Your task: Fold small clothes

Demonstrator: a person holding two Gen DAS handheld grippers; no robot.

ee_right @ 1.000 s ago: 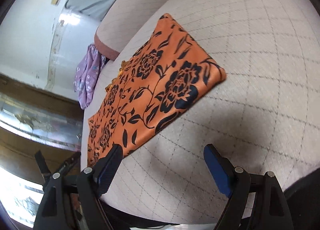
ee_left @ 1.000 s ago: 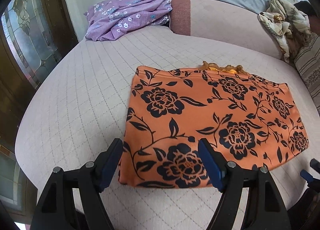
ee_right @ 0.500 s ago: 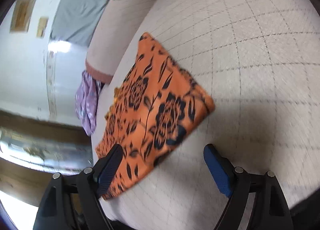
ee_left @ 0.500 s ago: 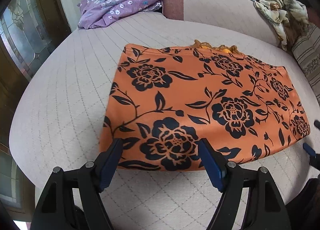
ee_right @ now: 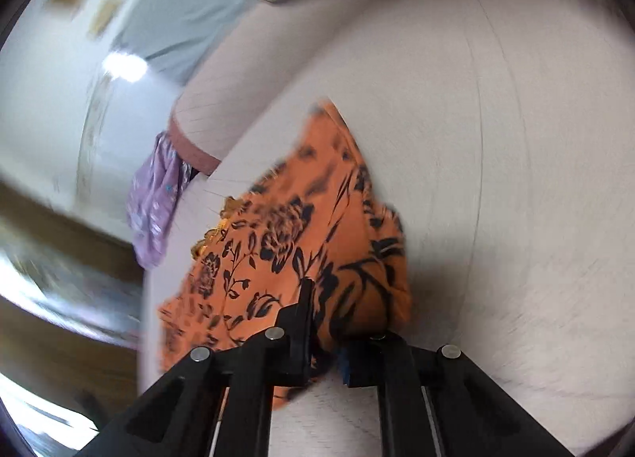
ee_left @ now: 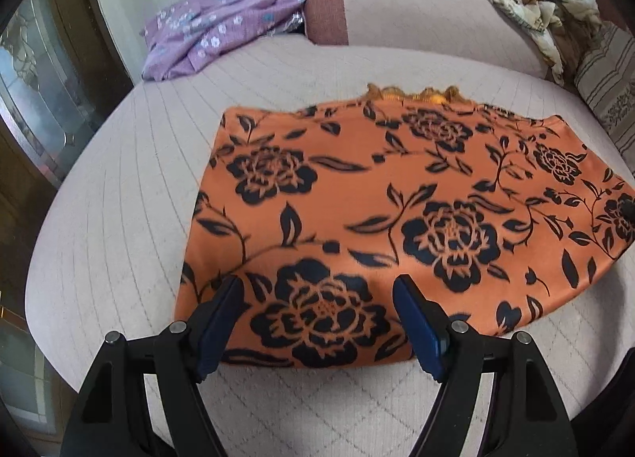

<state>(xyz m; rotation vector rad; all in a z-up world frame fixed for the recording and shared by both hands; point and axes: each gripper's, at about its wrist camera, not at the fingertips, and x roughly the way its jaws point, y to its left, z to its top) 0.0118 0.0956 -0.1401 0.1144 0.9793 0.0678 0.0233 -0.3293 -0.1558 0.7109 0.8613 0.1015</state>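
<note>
A purple garment lies far beyond the left gripper, whose wide jaws straddle the near edge of the orange floral cloth spread flat on the sofa seat; the right gripper jaws pinch that cloth's corner.

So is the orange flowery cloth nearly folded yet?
Partly. The orange cloth already lies flat as a neat rectangle on the sofa, so it looks folded at least once. Right now the right claw is shut on its near edge, while the left claw is open over the opposite end. The next fold is not made yet, and the purple cloth waits behind.
</note>
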